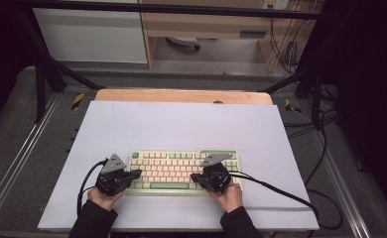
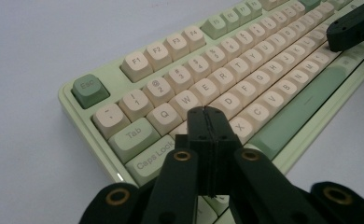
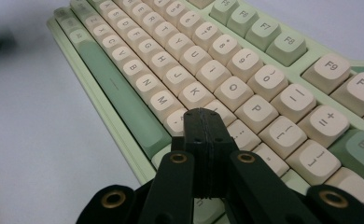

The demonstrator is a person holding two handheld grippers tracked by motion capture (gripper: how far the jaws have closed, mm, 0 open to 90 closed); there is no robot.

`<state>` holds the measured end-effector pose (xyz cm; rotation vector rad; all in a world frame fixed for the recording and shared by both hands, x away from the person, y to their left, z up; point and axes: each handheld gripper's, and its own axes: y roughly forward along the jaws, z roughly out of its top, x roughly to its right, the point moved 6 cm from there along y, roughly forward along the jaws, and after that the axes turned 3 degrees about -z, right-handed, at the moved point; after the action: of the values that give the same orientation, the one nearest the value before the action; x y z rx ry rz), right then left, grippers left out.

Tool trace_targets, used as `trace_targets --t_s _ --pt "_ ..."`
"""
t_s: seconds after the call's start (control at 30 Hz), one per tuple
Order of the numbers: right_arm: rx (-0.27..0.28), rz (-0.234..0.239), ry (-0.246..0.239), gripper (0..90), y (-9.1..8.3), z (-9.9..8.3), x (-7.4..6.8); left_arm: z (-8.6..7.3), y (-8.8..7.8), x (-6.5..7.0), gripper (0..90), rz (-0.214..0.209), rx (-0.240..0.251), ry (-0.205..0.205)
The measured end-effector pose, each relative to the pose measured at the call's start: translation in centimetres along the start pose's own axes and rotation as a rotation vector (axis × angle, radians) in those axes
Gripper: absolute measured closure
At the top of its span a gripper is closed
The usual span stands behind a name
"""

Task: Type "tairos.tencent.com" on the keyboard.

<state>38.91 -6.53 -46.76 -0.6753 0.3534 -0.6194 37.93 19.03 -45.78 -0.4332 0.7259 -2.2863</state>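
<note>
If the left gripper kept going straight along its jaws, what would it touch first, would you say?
Probably the cream letter keys of the pale green keyboard just beyond the shut left gripper; how high it sits above them is unclear.

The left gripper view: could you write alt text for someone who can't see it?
A black tool with its two jaws pressed shut points down at a pale green keyboard with cream keys, its tip over the key beside Caps Lock. The keyboard lies on a white surface.

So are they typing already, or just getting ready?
Done: both grippers are shut and brought over the keyboard. In hand: the left gripper has its tip over the keys just right of Caps Lock, and the right gripper by the keys below K. I cannot tell whether a key is being pressed, nor what is left.
</note>
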Motion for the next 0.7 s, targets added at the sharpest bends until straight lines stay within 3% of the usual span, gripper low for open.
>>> trace_targets --t_s 0.4,0.7 --pt "-0.007 -0.005 -0.008 90.0 0.27 -0.21 -0.06 -0.05 0.11 0.04 89.9 0.000 -0.003 0.004" --pt "0.012 -0.007 -0.008 90.0 -0.62 0.20 0.02 0.04 0.06 0.12 89.9 -0.001 0.000 0.005"
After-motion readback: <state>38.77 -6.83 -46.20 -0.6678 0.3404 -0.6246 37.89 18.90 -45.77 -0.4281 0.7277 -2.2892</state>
